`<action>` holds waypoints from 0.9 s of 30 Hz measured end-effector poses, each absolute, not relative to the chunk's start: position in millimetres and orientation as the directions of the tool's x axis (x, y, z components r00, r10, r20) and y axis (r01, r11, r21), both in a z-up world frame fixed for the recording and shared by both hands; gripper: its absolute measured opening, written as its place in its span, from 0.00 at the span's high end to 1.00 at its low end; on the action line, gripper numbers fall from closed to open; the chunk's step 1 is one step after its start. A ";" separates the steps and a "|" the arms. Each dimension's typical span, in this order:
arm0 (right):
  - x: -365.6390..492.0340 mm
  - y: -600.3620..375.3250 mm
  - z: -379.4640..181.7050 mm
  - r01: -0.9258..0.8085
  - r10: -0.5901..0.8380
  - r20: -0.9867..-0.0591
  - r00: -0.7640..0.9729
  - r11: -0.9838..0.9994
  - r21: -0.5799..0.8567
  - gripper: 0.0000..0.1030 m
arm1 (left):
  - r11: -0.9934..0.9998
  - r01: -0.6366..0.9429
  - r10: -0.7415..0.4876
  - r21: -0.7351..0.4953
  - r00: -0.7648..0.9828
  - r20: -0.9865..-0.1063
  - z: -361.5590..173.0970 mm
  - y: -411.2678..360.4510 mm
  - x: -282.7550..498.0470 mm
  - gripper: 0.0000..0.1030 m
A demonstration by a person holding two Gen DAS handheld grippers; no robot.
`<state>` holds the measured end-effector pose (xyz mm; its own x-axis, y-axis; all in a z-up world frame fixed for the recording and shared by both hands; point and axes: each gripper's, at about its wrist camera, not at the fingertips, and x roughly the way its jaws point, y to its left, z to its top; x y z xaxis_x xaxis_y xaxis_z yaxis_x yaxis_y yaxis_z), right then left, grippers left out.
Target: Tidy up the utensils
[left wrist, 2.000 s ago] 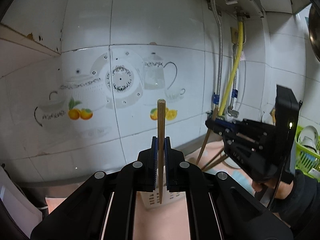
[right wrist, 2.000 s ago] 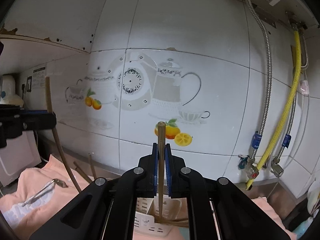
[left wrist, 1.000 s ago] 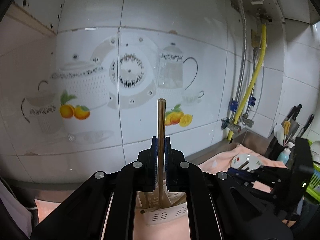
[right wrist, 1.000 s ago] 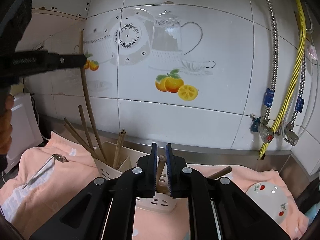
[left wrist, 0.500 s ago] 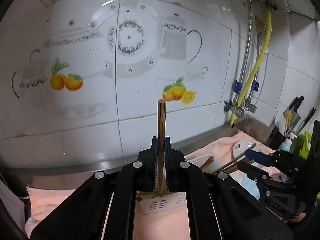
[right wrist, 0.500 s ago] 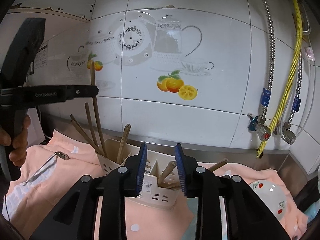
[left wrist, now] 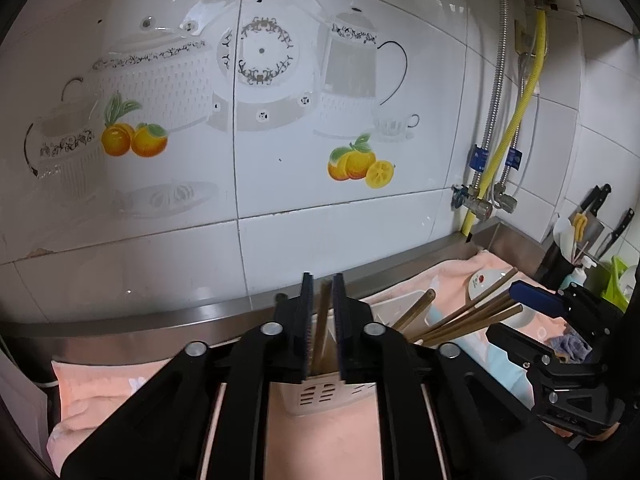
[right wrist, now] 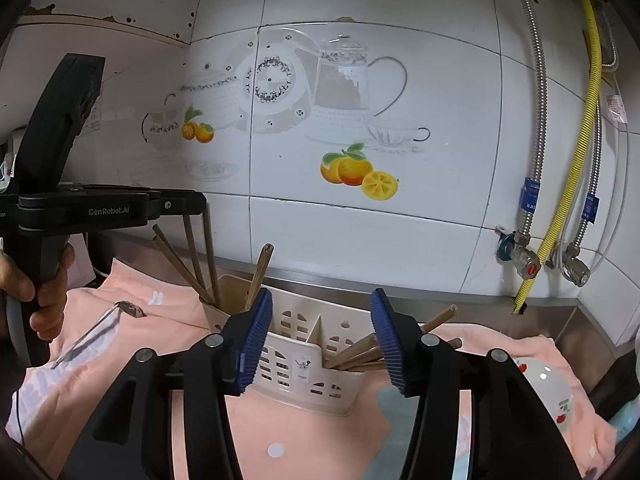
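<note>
A white slotted utensil holder [right wrist: 308, 360] stands on a pink towel [right wrist: 320, 432] against the tiled wall. My left gripper [left wrist: 321, 300] hovers over its left compartment with its jaws opening. A wooden chopstick [left wrist: 322, 320] stands loose between the pads, its lower end down in the holder [left wrist: 320, 396]. My right gripper [right wrist: 320, 340] is just in front of the holder, jaws opening wide, nothing between them. Several chopsticks [right wrist: 356, 354] lean in the right compartment, and others [right wrist: 208, 256] in the left one under the left gripper [right wrist: 198, 203].
A metal spoon [right wrist: 100, 324] lies on the towel at the left, near the hand holding the left gripper. A small white bowl [right wrist: 544, 384] with a cherry print sits at the right. Pipes and valves [right wrist: 524, 256] run down the wall. Knives [left wrist: 596, 204] stand far right.
The left gripper sank toward the holder and its jaws parted slightly, so the chopstick slid down into it. The right gripper released its chopstick into the holder and spread wide.
</note>
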<state>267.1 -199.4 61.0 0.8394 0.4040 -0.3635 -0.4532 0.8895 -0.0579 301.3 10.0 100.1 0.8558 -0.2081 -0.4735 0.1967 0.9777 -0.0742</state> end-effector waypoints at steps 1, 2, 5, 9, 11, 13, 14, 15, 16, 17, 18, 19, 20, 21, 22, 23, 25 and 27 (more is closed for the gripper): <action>266.7 -199.1 60.9 -0.454 0.405 -0.363 0.839 0.889 -0.058 0.51 | 0.979 0.192 -0.203 -0.071 0.857 -0.474 99.7 9.9 301.2 0.77; 266.6 -199.1 60.8 -0.455 0.406 -0.363 0.839 0.889 -0.057 0.50 | 0.980 0.188 -0.199 -0.070 0.858 -0.474 99.3 9.9 300.8 0.75; 266.1 -198.6 60.5 -0.456 0.407 -0.363 0.838 0.888 -0.058 0.47 | 0.980 0.188 -0.199 -0.071 0.857 -0.475 98.0 9.9 299.5 0.67; 264.5 -197.8 60.4 -0.454 0.405 -0.361 0.840 0.889 -0.059 0.40 | 0.980 0.186 -0.195 -0.066 0.858 -0.476 97.2 9.3 296.4 0.55; 262.7 -196.8 60.4 -0.454 0.405 -0.359 0.841 0.889 -0.061 0.36 | 0.982 0.179 -0.187 -0.062 0.860 -0.474 97.4 9.4 294.4 0.48; 261.1 -196.7 60.3 -0.454 0.405 -0.357 0.842 0.889 -0.063 0.31 | 0.983 0.172 -0.180 -0.060 0.863 -0.473 97.4 10.2 292.5 0.42; 259.8 -196.5 60.3 -0.453 0.404 -0.354 0.844 0.889 -0.065 0.30 | 0.984 0.169 -0.178 -0.061 0.863 -0.472 97.5 11.1 291.6 0.40; 259.4 -196.7 60.2 -0.454 0.404 -0.353 0.844 0.889 -0.065 0.29 | 0.984 0.166 -0.175 -0.062 0.865 -0.471 97.7 11.8 290.5 0.37; 258.5 -196.6 60.2 -0.454 0.405 -0.353 0.843 0.889 -0.065 0.27 | 0.985 0.161 -0.171 -0.061 0.866 -0.469 97.8 12.8 289.1 0.34; 257.6 -196.5 60.2 -0.454 0.405 -0.352 0.844 0.889 -0.065 0.24 | 0.986 0.157 -0.167 -0.061 0.867 -0.469 98.0 13.3 288.0 0.33; 256.8 -196.5 60.2 -0.455 0.406 -0.351 0.844 0.888 -0.066 0.23 | 0.986 0.157 -0.168 -0.063 0.867 -0.469 98.0 14.3 286.6 0.31; 257.2 -196.3 60.6 -0.455 0.406 -0.351 0.844 0.888 -0.067 0.22 | 0.985 0.157 -0.169 -0.065 0.866 -0.470 97.7 14.9 285.3 0.28; 256.2 -196.1 60.5 -0.455 0.405 -0.349 0.845 0.888 -0.069 0.19 | 0.986 0.156 -0.168 -0.065 0.867 -0.469 97.5 15.4 283.7 0.27; 254.9 -196.1 60.5 -0.454 0.405 -0.348 0.846 0.888 -0.069 0.18 | 0.986 0.152 -0.164 -0.062 0.869 -0.467 97.3 15.7 282.0 0.23; 253.8 -196.3 60.3 -0.454 0.406 -0.346 0.846 0.888 -0.068 0.18 | 0.987 0.148 -0.158 -0.058 0.871 -0.466 97.3 16.0 280.4 0.21; 252.7 -196.5 60.1 -0.455 0.408 -0.346 0.845 0.888 -0.066 0.17 | 0.988 0.143 -0.152 -0.055 0.873 -0.464 97.3 16.5 278.4 0.19; 249.8 -196.8 59.7 -0.455 0.408 -0.344 0.846 0.888 -0.067 0.15 | 0.988 0.143 -0.154 -0.059 0.875 -0.460 97.9 17.6 275.0 0.13; 247.7 -196.8 59.8 -0.456 0.408 -0.343 0.846 0.887 -0.070 0.13 | 0.989 0.134 -0.145 -0.056 0.880 -0.451 98.9 18.4 270.8 0.09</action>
<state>247.7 -196.8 59.8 0.8462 0.4079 -0.3427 -0.4560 0.8873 -0.0697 270.8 18.4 98.9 0.8805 -0.1450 -0.4513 0.1345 0.9894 -0.0556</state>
